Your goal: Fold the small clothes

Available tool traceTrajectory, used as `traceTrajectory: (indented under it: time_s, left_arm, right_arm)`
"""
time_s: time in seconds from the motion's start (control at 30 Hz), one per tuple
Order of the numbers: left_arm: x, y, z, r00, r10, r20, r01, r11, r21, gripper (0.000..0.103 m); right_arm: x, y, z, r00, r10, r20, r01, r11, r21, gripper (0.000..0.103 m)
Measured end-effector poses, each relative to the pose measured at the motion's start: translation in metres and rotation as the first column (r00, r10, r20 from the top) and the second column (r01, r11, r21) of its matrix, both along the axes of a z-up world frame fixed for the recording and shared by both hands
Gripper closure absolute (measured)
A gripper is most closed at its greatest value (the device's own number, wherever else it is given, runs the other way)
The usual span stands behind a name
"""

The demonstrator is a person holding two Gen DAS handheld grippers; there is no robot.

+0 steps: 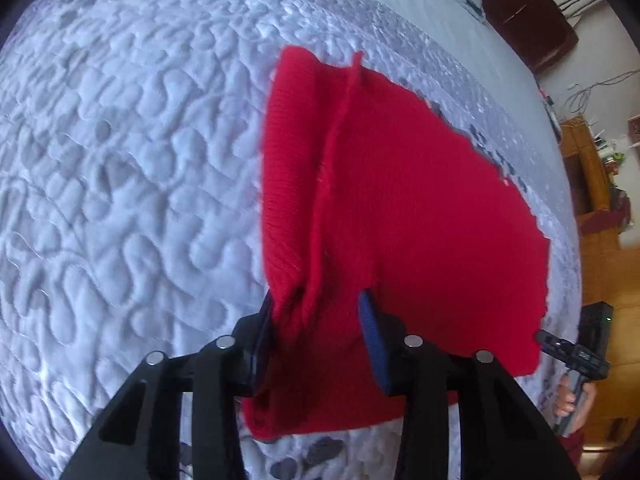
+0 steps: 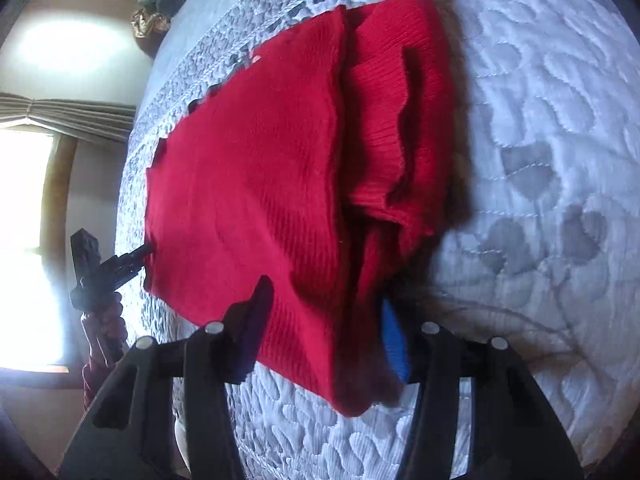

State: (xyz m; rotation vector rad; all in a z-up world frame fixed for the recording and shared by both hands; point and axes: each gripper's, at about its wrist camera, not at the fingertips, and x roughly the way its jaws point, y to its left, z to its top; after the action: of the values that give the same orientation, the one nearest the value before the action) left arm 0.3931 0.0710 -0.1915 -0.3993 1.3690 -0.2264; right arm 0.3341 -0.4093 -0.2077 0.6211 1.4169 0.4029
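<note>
A red knit garment [image 1: 400, 208] lies partly folded on a white quilted bedspread [image 1: 120, 160]. My left gripper [image 1: 316, 328] has its jaws apart with one edge of the red cloth bunched between them. In the right wrist view the garment [image 2: 260, 184] is doubled over along its right side. My right gripper [image 2: 324, 320] also has its jaws apart with a corner of the cloth lying between them. Each view shows the other gripper at the cloth's far edge: the right gripper [image 1: 572, 352] and the left gripper [image 2: 112, 268].
The bedspread [image 2: 540, 160] spreads wide around the garment. A dark wooden headboard [image 1: 528, 12] and a wooden cabinet [image 1: 592, 184] stand past the bed's edge. A bright window with curtain [image 2: 32, 200] is at the left of the right wrist view.
</note>
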Motion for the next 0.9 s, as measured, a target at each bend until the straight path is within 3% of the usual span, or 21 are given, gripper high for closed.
traceTrajectory:
  time_s: [0.1,0.13,0.17,0.2,0.23,0.43,0.57,0.9]
  left_arm:
    - [-0.001,-0.02,-0.004,0.999,-0.048,0.008,0.048,0.995,0.088,0.062]
    - [0.0,-0.024,-0.006,0.999,-0.046,0.007,0.045,0.993,0.107,0.065]
    - [0.001,-0.027,-0.006,0.999,-0.041,0.005,0.04,0.992,0.116,0.069]
    - [0.003,-0.03,-0.007,0.999,-0.042,-0.002,0.042,0.994,0.105,0.084]
    - [0.003,-0.032,-0.007,0.999,-0.035,-0.012,0.036,0.995,0.091,0.089]
    - [-0.005,-0.038,0.006,1.0,0.0,-0.009,0.001,0.996,0.09,0.091]
    - [-0.032,-0.036,0.017,1.0,-0.021,-0.023,0.023,0.998,0.063,0.091]
    - [-0.135,-0.061,0.029,0.991,-0.127,-0.04,0.129,0.989,0.065,0.091]
  right_arm:
    - [0.001,0.008,0.001,1.0,0.028,0.012,-0.028,0.999,-0.027,0.058]
    - [0.002,0.01,0.001,0.999,0.035,0.009,-0.035,0.999,-0.042,0.071]
    - [0.002,0.011,0.0,0.999,0.042,0.003,-0.041,0.998,-0.04,0.092]
    - [0.002,0.012,-0.001,0.999,0.044,-0.007,-0.044,0.999,-0.017,0.092]
    - [0.001,0.009,0.0,0.999,0.04,-0.007,-0.04,0.999,-0.011,0.093]
    - [-0.01,-0.002,0.015,1.0,0.012,0.002,-0.011,1.0,-0.009,0.095]
    - [-0.034,-0.011,0.027,1.0,0.031,-0.004,-0.031,0.999,-0.02,0.095]
    - [-0.15,-0.038,0.052,0.998,0.047,-0.045,-0.05,0.997,-0.052,0.095]
